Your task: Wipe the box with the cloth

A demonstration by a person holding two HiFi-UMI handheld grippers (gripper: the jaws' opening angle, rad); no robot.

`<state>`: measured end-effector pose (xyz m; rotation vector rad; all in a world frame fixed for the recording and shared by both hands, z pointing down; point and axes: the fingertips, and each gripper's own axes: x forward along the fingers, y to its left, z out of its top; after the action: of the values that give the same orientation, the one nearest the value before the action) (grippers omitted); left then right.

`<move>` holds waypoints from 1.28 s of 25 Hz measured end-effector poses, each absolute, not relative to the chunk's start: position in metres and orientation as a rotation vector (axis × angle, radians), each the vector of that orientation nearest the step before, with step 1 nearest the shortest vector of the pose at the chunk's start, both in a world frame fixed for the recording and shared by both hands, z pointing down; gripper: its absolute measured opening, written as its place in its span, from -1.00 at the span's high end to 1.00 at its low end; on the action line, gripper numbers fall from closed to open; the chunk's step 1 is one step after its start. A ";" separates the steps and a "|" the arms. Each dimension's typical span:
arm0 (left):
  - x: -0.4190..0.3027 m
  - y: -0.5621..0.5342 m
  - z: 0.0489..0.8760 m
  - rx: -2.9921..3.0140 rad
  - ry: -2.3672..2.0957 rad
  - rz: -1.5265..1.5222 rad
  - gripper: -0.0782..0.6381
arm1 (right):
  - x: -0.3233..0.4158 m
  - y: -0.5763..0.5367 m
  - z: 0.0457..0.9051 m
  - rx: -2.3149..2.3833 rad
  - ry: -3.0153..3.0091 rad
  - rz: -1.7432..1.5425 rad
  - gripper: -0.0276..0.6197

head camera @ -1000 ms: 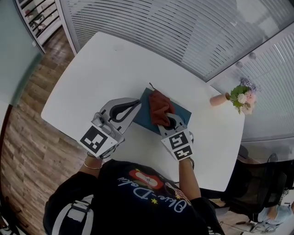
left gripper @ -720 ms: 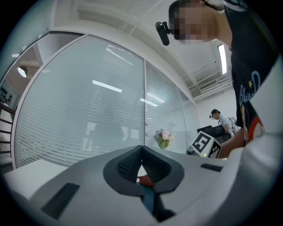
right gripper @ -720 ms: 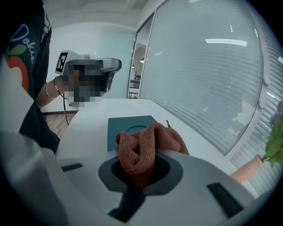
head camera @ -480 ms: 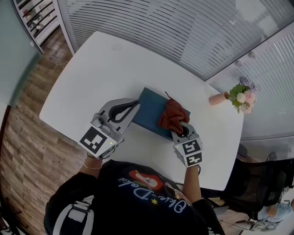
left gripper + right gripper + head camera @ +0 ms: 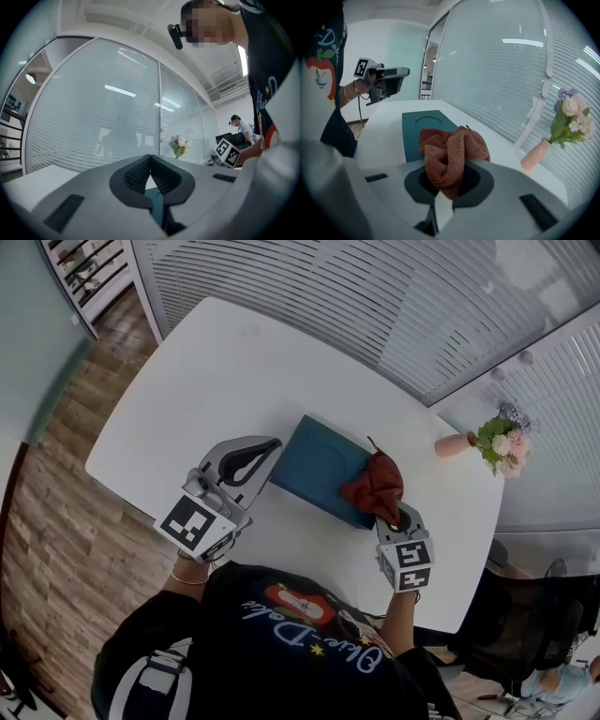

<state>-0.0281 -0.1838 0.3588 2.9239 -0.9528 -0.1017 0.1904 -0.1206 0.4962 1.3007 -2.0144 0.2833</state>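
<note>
A flat teal box [image 5: 317, 471] with a round recess in its lid lies on the white table [image 5: 206, 381]. My right gripper [image 5: 397, 516] is shut on a bunched rust-red cloth [image 5: 376, 487], which rests on the box's right end. In the right gripper view the cloth [image 5: 451, 155] bulges out between the jaws, with the box [image 5: 423, 130] stretching away behind it. My left gripper [image 5: 268, 446] is shut with nothing in it, its tips at the box's left edge. In the left gripper view the closed gripper [image 5: 150, 173] shows only a sliver of teal below.
A pink vase of flowers [image 5: 497, 440] stands near the table's far right edge, also seen as the vase [image 5: 560, 129] in the right gripper view. Window blinds [image 5: 375, 296] run behind the table. Wooden floor [image 5: 56, 484] lies to the left. A black chair [image 5: 534, 615] sits at lower right.
My right gripper has dragged the cloth rightward across the box, from its middle to its right end. The left gripper has stayed at the box's left edge.
</note>
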 end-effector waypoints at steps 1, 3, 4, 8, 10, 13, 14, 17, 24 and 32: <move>-0.029 -0.184 0.360 2.922 -0.954 -0.104 0.77 | 0.196 -0.119 0.497 1.327 -2.016 0.304 0.83; -0.024 -0.184 0.360 2.922 -0.937 -0.111 0.77 | 0.206 -0.116 0.497 1.368 -1.998 0.331 0.83; -0.020 -0.183 0.359 2.927 -0.920 -0.118 0.77 | 0.212 -0.114 0.497 1.381 -1.973 0.330 0.83; -0.007 -0.180 0.355 2.948 -0.875 -0.128 0.77 | 0.233 -0.113 0.484 1.456 -1.905 0.290 0.83; -0.005 -0.179 0.357 2.949 -0.869 -0.116 0.77 | 0.239 -0.115 0.468 1.507 -1.902 0.247 0.83; -0.008 -0.181 0.358 2.940 -0.887 -0.105 0.77 | 0.227 -0.122 0.436 1.529 -1.971 0.130 0.83; -0.011 -0.182 0.357 2.941 -0.897 -0.109 0.77 | 0.216 -0.126 0.425 1.520 -2.017 0.088 0.83; -0.016 -0.184 0.354 2.945 -0.923 -0.117 0.77 | 0.168 -0.137 0.397 1.442 -2.172 -0.040 0.83; -0.030 -0.185 0.353 2.933 -0.979 -0.118 0.77 | 0.038 -0.142 0.376 0.996 -2.482 -0.196 0.83; -0.044 -0.188 0.354 2.902 -1.035 -0.135 0.77 | -0.020 -0.157 0.450 0.692 -2.374 -0.142 0.83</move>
<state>-0.0435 -0.1882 0.3542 2.9021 -1.0346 -0.1355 -0.0200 -0.1567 0.4501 0.6921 -2.3745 -0.1423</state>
